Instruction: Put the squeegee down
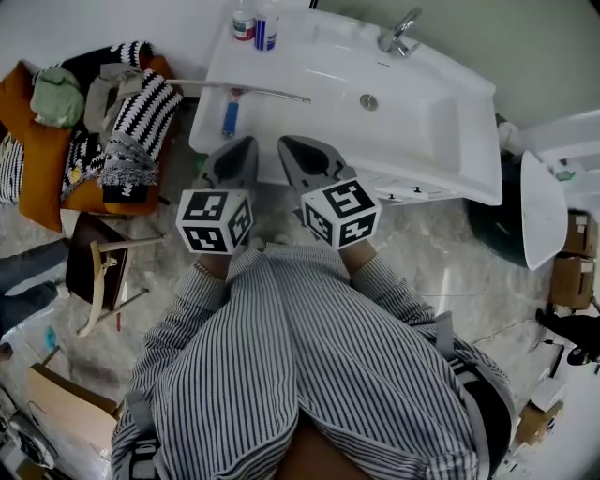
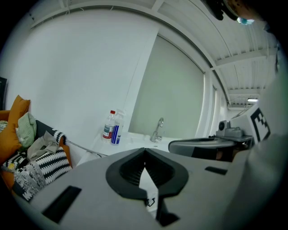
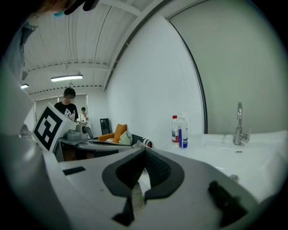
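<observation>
Shirt: the person's grey-and-white striped shirt (image 1: 309, 366) fills the lower centre of the head view, with both forearms reaching toward the top of the frame
Left gripper: the grey two-jaw left gripper (image 1: 239, 152) sits left of centre behind its marker cube; in its own view (image 2: 144, 150) the dark ribbed pads are pressed together, tips touching
Right gripper: the matching right gripper (image 1: 295, 150) sits just beside it, right of centre; in its own view (image 3: 145, 151) the jaws also meet at the tips, closed on themselves
Squeegee: the long thin metal-bladed squeegee with a blue handle (image 1: 232, 97) lies flat on the left ledge of the basin, above both grippers in the frame and apart from them
Basin: the white rectangular ceramic sink (image 1: 450, 122) takes up the upper centre and right, with a chrome tap (image 1: 398, 34) at its far edge
Bottles: a clear red-capped plastic bottle (image 1: 244, 22) and a white-and-blue spray bottle (image 1: 266, 28) stand side by side at the basin's upper left corner
Upper left: an orange sofa (image 1: 28, 103) carries a black-and-white knitted throw (image 1: 141, 122)
</observation>
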Demonstrator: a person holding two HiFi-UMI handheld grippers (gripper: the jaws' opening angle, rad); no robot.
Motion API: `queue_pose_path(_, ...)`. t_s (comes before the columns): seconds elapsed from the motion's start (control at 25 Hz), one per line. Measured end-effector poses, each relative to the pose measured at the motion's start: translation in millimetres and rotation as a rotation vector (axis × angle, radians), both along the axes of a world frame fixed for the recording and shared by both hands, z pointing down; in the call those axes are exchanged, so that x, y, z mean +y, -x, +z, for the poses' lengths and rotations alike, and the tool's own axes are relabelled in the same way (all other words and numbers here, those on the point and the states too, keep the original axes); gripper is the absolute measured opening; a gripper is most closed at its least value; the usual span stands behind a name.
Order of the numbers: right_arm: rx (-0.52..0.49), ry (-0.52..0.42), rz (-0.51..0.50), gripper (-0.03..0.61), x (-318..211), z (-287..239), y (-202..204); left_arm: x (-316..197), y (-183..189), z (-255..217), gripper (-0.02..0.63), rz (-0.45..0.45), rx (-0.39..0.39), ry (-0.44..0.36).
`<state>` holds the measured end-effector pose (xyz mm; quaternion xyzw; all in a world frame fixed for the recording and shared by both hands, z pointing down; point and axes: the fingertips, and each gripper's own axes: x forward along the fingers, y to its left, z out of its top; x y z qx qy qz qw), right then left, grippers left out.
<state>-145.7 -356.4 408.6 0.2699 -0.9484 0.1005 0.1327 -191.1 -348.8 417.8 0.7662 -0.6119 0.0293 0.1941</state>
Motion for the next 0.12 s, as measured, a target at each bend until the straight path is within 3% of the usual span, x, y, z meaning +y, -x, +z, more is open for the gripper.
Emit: queue_pose_path(0.12,0.005,-0.002,-0.005,0.014,1.1,-0.4,0.5,0.1,-0.7,-1.0,0.012,0.000,-0.002,-0.001)
